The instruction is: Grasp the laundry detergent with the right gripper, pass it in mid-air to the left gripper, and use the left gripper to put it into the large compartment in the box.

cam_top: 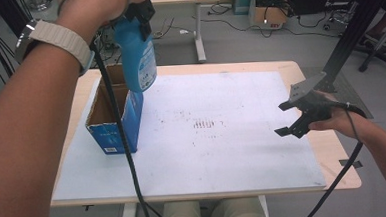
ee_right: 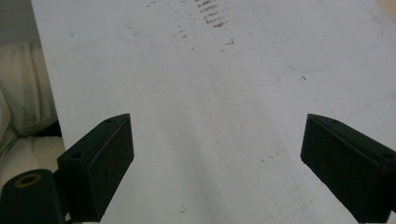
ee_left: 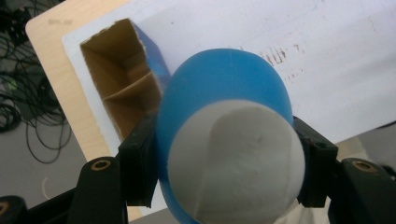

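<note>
Left tool (cam_top: 138, 13) clamps a blue bottle (cam_top: 137, 59) with white cap above the box (cam_top: 113, 127); right tool (cam_top: 294, 118) gapes apart.

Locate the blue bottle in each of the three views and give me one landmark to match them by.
High view: the blue bottle hangs upper left, clamped in the left gripper, above the open cardboard box.
Left gripper view: it sits centre, white cap end toward the camera, between the jaws, the box beyond it at upper left.
Right gripper view: not in it.
Shared landmark: the white board with its dark scuff marks.
</note>
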`<state>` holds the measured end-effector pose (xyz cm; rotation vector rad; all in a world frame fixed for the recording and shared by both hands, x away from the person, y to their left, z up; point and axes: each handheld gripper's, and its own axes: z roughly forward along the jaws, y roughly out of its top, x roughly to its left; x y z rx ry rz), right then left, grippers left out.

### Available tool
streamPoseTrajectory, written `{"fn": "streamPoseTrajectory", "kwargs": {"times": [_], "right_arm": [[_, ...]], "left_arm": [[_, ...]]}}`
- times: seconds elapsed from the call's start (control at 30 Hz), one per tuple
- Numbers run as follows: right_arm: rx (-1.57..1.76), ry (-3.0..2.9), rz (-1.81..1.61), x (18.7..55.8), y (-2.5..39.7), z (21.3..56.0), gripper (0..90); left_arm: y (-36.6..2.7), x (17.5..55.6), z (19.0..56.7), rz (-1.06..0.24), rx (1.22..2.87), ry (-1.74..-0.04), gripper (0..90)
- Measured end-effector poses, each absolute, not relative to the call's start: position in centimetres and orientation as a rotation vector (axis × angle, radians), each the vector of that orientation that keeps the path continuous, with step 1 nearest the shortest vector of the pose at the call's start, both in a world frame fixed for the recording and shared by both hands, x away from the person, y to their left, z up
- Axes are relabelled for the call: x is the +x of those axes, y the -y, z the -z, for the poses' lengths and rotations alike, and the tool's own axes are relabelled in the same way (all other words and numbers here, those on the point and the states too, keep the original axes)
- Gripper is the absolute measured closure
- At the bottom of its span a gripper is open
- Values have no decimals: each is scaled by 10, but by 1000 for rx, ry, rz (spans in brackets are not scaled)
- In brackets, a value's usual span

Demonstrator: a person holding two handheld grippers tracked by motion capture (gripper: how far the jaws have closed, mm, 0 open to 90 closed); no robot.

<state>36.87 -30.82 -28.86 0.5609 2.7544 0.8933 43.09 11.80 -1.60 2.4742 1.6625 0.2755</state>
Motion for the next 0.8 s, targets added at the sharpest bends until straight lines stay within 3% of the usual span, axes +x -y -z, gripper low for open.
{"fn": "streamPoseTrajectory", "kwargs": {"times": [0.4, 0.8], "right_arm": [[591, -2726, -894, 372, 315, 289, 98], [614, -2690, -873, 372, 321, 292, 91]], "left_arm": [[-160, 438, 22, -282, 2301, -1916, 375], [-191, 446, 46, -307, 2202, -2047, 375]]}}
